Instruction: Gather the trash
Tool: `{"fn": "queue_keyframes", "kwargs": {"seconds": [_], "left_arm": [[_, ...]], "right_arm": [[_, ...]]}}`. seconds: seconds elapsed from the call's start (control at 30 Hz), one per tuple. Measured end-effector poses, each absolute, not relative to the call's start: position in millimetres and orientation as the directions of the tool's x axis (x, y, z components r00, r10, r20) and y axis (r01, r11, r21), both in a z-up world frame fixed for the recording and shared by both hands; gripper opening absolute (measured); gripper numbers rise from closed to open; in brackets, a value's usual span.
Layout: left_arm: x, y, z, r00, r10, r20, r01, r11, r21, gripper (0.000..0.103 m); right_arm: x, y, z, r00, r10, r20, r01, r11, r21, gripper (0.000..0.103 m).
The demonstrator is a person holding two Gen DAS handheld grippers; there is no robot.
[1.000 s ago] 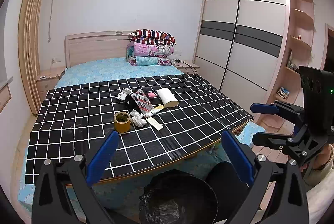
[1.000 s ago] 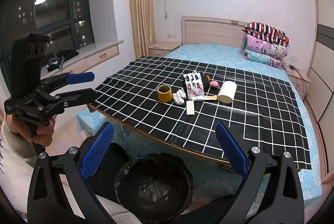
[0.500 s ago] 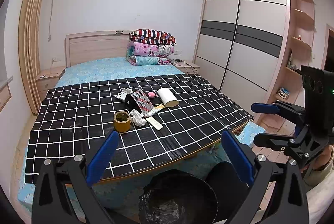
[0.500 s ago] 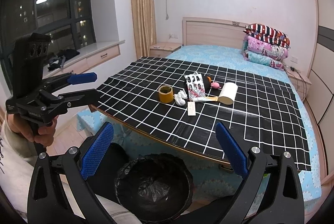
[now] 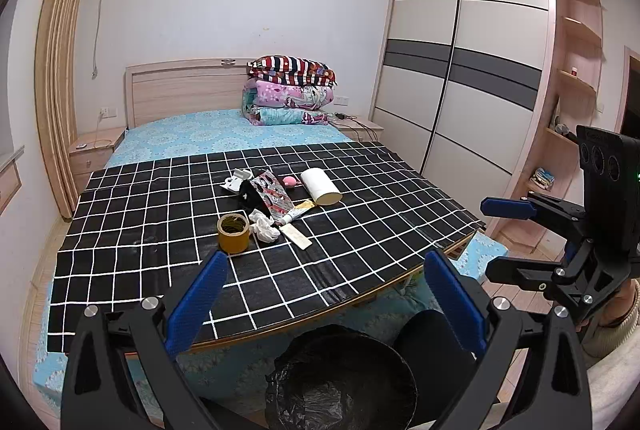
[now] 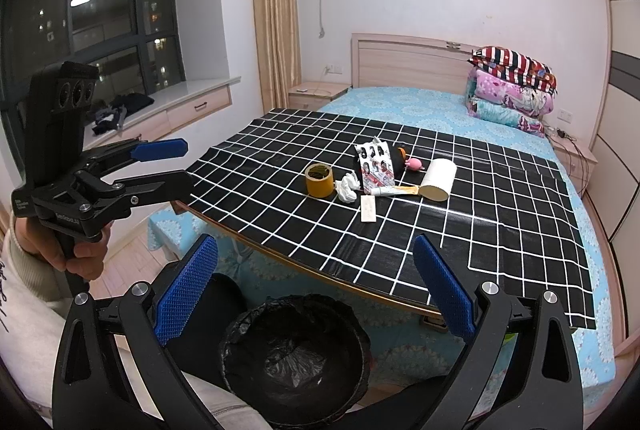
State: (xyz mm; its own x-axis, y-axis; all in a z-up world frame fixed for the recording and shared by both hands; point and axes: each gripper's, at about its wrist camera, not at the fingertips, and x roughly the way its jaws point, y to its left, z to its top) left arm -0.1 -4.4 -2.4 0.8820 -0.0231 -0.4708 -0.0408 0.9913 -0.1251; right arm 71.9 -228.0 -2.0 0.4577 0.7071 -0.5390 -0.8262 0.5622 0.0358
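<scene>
Two hand-held grippers up and nothing in either: the left hand-held gripper [image 5: 324, 294] has its blue pads spread wide, the right hand-held gripper [image 6: 314, 288] just as wide, both well short of the trash. The litter sits bunched mid-way across the black checked sheet [image 5: 132, 230] on the bed: a tape roll [image 5: 233, 232], a crumpled tissue [image 5: 264, 228] just beside it, a flat white strip [image 5: 295, 237], a squeezed tube [image 5: 295, 214], a printed wrapper [image 5: 271, 193] and a white paper roll [image 5: 321, 185]. Bin [image 6: 296, 358] with its black liner waits on the floor below the bed edge. Risks, as I read it: that strip lies flat, so pads could skid over it; the tissue touches its neighbours, so a grab may drag them along; and the paper roll could roll away if nudged. Long carry to the bin, too, so a loose pinch could drop something short.
</scene>
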Motion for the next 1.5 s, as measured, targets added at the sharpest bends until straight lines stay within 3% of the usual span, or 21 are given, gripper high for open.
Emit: {"fn": "queue_keyframes", "kwargs": {"seconds": [1.23, 1.5], "left_arm": [[1.6, -3.5, -3.2, 0.881, -0.028, -0.472, -0.039, 0.991, -0.131, 0.095], [21.1, 17.1, -14.8, 0.861, -0.014, -0.508, -0.063, 0.989, -0.135, 0.095]], "right_arm": [[71.3, -226.8, -1.2, 0.457, 0.708, -0.539, -0.826, 0.562, 0.037, 0.099], [90.4, -215.3, -6.9, 0.438, 0.709, -0.552, -0.829, 0.556, 0.057, 0.099]]}}
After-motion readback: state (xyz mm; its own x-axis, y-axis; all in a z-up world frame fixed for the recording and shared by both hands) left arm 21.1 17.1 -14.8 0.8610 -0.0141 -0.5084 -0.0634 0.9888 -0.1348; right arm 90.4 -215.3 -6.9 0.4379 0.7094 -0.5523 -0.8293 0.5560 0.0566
